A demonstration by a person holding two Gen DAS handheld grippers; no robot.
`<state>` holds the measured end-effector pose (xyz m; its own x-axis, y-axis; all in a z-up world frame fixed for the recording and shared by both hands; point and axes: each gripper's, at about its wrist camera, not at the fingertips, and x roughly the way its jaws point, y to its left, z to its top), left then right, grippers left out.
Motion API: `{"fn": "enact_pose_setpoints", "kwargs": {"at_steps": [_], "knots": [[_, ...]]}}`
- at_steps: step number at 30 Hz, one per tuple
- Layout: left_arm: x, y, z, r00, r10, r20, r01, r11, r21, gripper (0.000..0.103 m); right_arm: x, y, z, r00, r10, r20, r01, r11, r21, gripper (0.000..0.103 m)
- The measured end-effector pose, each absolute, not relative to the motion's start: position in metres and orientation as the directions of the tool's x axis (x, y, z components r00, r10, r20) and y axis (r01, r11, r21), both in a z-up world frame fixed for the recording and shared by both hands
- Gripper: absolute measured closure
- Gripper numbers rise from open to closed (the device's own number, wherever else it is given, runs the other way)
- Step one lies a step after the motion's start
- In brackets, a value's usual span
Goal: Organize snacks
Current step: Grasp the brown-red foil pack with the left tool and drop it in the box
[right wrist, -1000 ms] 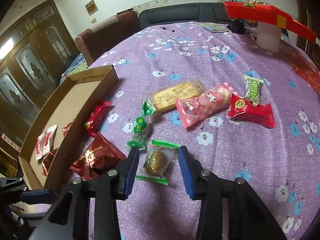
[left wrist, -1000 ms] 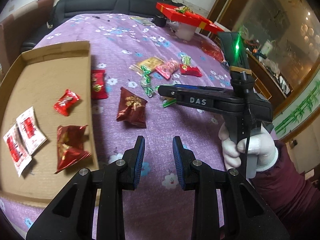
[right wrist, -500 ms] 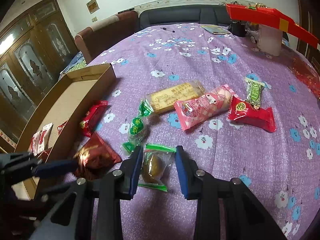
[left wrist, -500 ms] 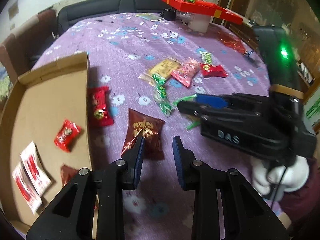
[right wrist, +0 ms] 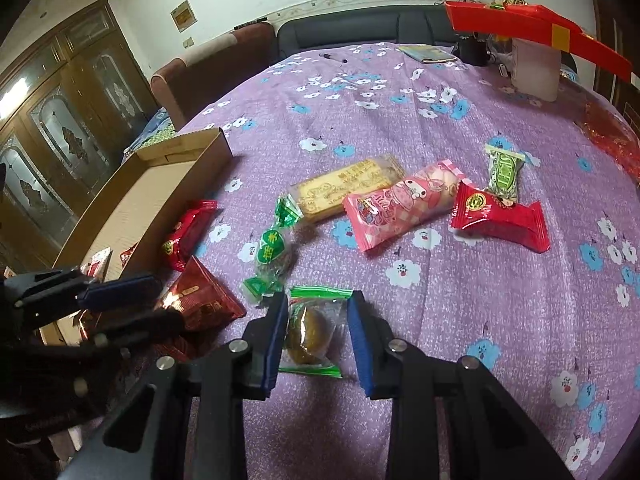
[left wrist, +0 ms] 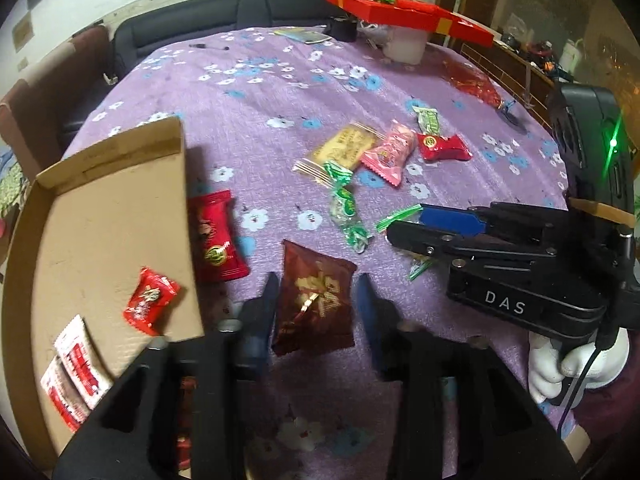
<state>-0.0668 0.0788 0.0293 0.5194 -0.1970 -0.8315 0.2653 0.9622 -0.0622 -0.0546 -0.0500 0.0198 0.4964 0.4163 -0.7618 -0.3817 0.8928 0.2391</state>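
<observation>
The left gripper [left wrist: 316, 304] is open, its jaws straddling a dark red pack [left wrist: 314, 300] lying on the table [left wrist: 260, 92] just beside the box [left wrist: 100, 216]; no grip is made. The right gripper [right wrist: 318, 332] is open around a clear cake pack [right wrist: 310, 330], jaws not closed on it.

Progress, as a judgement: early. The box at the table's left edge holds a small red candy [left wrist: 151, 300] and two white sachets [left wrist: 76, 364].

Remaining on the table: a red pack [left wrist: 214, 236] against the box wall, a green candy [right wrist: 272, 252], a yellow bar [right wrist: 346, 188], a pink pack [right wrist: 400, 204], a red pouch [right wrist: 498, 216] and a green wrapper [right wrist: 503, 172].

Obstruction: the grippers work close together near the box corner, and the green candy lies just beside the cake pack. A red tray [right wrist: 536, 30] stands at the far edge.
</observation>
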Motion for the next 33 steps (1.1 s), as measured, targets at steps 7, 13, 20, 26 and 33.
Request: {"fn": "enact_pose_setpoints", "kwargs": {"at_steps": [7, 13, 20, 26, 33], "knots": [[-0.057, 0.062, 0.016, 0.492, -0.177, -0.852, 0.295, 0.955, -0.028, 0.053, -0.055, -0.050, 0.020, 0.500, 0.414, -0.761, -0.382, 0.894, 0.235, 0.069], [-0.056, 0.056, 0.008, 0.480, -0.164, -0.862, 0.292, 0.956, -0.019, 0.064, -0.058, -0.051, 0.020, 0.507, 0.409, -0.759, -0.381, 0.896, 0.228, 0.071], [-0.064, 0.074, 0.019, 0.513, -0.244, -0.823, 0.252, 0.959, -0.127, 0.065, -0.065, -0.053, 0.025, 0.542, 0.403, -0.737, -0.373, 0.902, 0.218, 0.073], [-0.084, 0.110, 0.048, 0.564, -0.306, -0.767, 0.218, 0.951, -0.220, 0.065, -0.071, -0.058, 0.041, 0.584, 0.413, -0.699, -0.359, 0.904, 0.234, 0.073], [-0.085, 0.190, 0.070, 0.631, -0.243, -0.737, 0.077, 0.965, -0.252, 0.065, -0.071, -0.022, 0.070, 0.550, 0.483, -0.682, -0.429, 0.863, 0.265, 0.073]]}}
